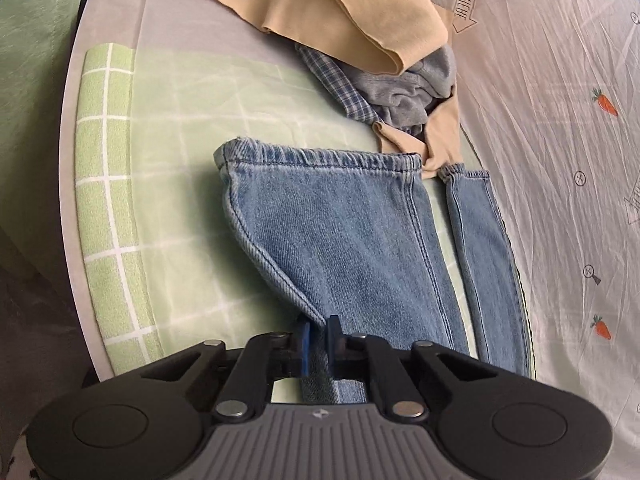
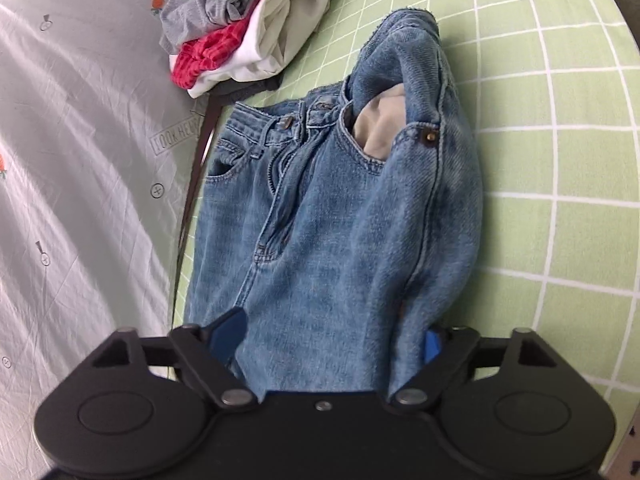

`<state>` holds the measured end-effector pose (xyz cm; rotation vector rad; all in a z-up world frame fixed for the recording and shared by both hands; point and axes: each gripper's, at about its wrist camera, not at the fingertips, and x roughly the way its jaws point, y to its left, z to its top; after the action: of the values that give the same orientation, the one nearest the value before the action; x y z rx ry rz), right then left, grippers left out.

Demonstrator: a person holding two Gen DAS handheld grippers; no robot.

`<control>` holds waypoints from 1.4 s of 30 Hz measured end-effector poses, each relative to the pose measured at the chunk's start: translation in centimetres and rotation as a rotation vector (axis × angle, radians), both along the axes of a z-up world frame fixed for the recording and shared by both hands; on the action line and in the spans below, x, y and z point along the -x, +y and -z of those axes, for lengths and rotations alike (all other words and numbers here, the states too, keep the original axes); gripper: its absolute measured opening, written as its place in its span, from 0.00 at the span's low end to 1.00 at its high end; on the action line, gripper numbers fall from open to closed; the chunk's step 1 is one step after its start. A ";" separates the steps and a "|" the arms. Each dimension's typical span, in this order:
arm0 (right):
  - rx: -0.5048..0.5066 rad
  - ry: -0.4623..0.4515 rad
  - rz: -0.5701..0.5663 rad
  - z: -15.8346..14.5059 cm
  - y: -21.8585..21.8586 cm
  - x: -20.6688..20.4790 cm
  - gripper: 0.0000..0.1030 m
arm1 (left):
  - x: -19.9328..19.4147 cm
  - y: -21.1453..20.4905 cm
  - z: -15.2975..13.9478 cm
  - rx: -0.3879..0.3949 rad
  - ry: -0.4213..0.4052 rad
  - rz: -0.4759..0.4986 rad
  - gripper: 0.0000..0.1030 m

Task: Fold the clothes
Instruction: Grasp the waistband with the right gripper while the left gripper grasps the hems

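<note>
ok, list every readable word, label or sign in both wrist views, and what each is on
"LOOK HERE" in an outlined arrow, printed on the white sheet, top of the left wrist view.
"LOOK HE", rest hidden at the fold, same sheet in the right wrist view.
Another arrow print at the left view's right edge: cut off, unreadable.
Small emblem on the left gripper body: no letters legible.
Jeans button and rivets: too small to read.
</note>
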<state>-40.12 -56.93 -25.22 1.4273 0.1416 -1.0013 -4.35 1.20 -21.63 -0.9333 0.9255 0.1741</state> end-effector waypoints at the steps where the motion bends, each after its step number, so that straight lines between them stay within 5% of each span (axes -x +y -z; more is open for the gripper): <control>1: -0.011 0.012 -0.002 -0.1 -0.3 0.0 0.45 | -0.1 -0.3 -0.4 0.005 -0.018 -0.002 0.05; 4: -0.019 0.033 0.002 -0.9 -0.8 0.0 0.13 | -0.7 -1.3 -1.9 -0.005 -0.067 0.009 0.04; 21: 0.339 -0.118 -0.029 -11.2 -5.2 -6.3 0.07 | -12.3 -10.7 -13.2 -0.119 -0.436 0.208 0.04; 31: 0.361 0.085 -0.114 -11.6 -9.2 -12.0 0.06 | -19.2 -16.2 -11.3 -0.237 -0.347 0.297 0.03; 38: 0.287 -0.011 -0.106 -9.4 -17.1 -19.1 0.07 | -28.1 -21.4 -9.5 -0.272 -0.358 0.372 0.06; 39: 0.276 0.032 -0.115 -8.8 -17.9 -20.8 0.07 | -29.4 -22.3 -8.9 -0.298 -0.329 0.372 0.10; 42: 0.247 0.163 -0.144 -7.2 -19.6 -25.1 0.41 | -32.1 -24.2 -6.9 -0.381 -0.220 0.369 0.15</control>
<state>-15.05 -76.51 -18.00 1.0955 0.2288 -0.9792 27.70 -22.95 -14.74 -0.4097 0.8082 -0.0667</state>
